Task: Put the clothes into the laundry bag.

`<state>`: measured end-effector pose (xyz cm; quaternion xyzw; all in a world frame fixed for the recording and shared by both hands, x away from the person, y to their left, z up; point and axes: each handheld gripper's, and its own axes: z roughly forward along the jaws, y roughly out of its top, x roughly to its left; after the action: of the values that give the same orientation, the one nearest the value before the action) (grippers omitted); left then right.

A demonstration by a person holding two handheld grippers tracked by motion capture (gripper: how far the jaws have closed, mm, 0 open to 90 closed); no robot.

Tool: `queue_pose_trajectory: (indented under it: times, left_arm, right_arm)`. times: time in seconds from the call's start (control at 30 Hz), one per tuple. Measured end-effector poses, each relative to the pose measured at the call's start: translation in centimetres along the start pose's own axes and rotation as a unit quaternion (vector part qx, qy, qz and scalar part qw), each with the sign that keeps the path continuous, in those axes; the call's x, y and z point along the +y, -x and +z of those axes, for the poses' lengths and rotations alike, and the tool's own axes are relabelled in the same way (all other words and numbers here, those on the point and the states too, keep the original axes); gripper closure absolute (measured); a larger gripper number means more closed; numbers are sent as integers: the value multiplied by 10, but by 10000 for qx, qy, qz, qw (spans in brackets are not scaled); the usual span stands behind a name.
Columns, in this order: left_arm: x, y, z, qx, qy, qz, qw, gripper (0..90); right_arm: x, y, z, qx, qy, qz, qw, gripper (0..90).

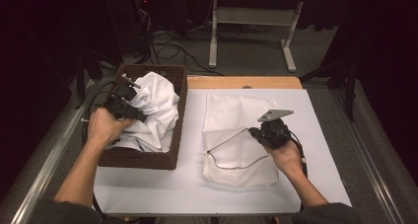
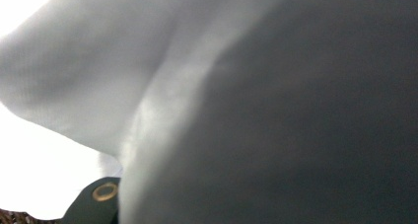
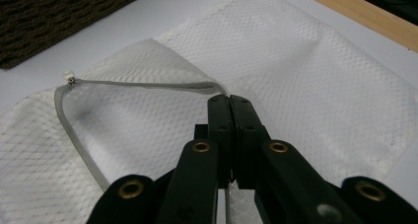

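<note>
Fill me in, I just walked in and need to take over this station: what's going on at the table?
A person is working with a claw in each hand. The left claw is in the brown wicker basket, gripping a bunched white cloth. The right claw is shut on the zipper edge of a white mesh bag lying flat on the white table, holding its mouth open. The cloth is not yet in the bag; it looks headed there.

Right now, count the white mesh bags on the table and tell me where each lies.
1: the mesh bag lies flat on the white sheet, right of the basket, its zipper edge pinched by the right gripper. Others may be hidden under the basket's white cloth.
</note>
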<state>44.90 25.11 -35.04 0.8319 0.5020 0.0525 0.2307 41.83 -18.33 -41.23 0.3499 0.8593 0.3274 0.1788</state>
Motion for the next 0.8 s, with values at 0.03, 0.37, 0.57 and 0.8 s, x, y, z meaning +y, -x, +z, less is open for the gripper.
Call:
queue_pose_trajectory:
  times: [0.03, 0.37, 0.57, 0.8]
  left_arm:
    - [1, 3, -2, -15, 12, 49, 10000, 762]
    - [7, 19, -12, -283, 257, 304, 9988, 762]
    - [9, 30, -20, -580, 353, 469, 9966, 761]
    - [16, 49, -24, -772, 282, 762, 9937, 761]
  right_arm:
    - [0, 0, 1, 24, 6, 0, 10000, 896]
    - [3, 3, 3, -30, -13, 52, 10000, 897]
    - [5, 7, 2, -99, -9, 113, 9999, 898]
    - [7, 7, 0, -141, 5, 117, 9998, 897]
